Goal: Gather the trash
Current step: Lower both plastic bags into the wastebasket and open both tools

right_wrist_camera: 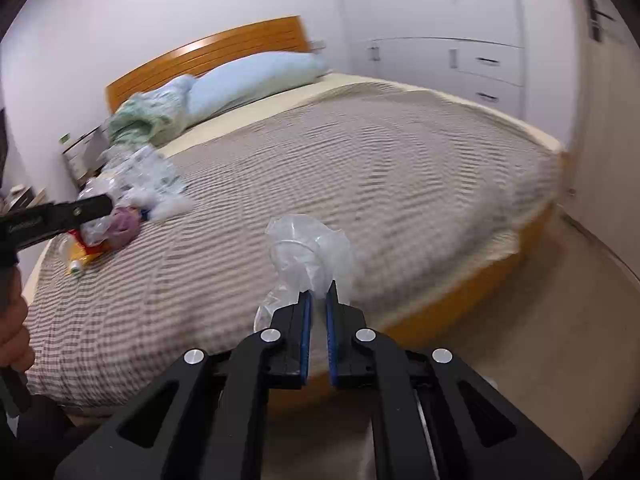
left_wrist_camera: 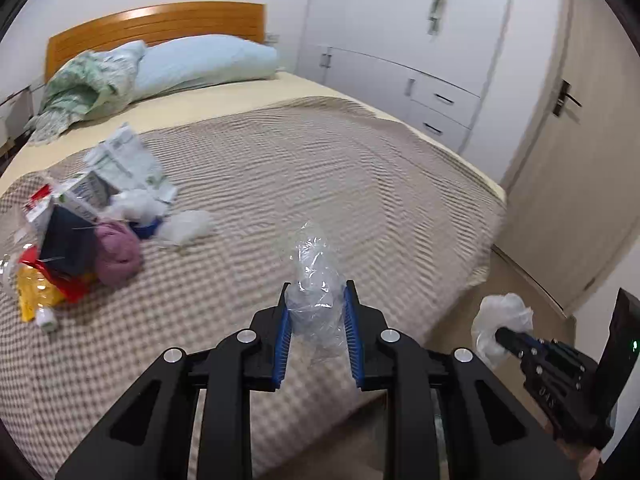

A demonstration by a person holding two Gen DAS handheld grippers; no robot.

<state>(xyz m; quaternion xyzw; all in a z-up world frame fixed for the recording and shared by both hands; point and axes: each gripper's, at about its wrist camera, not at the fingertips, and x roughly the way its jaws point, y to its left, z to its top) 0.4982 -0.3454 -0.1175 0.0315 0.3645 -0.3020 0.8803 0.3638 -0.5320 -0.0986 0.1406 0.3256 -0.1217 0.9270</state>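
The left gripper (left_wrist_camera: pixel 316 300) clamps a crumpled clear bottle (left_wrist_camera: pixel 314 276) at lower centre (light, springy, slippery); the right gripper (right_wrist_camera: pixel 319 300) pinches a flimsy plastic bag (right_wrist_camera: pixel 308 252).

Crumpled clear plastic bottle (left_wrist_camera: pixel 314 280) clamped upright between the left gripper (left_wrist_camera: pixel 315 292) pads, above the bed's (left_wrist_camera: pixel 360 184) near edge; white plastic bag (right_wrist_camera: pixel 310 256) pinched in the right gripper (right_wrist_camera: pixel 319 292); mixed trash pile (left_wrist_camera: pixel 80 220) heaped near the bed's left edge.

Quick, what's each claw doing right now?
Left claw: closed on a crumpled clear plastic bottle.
Right claw: closed on a crumpled clear plastic bag.
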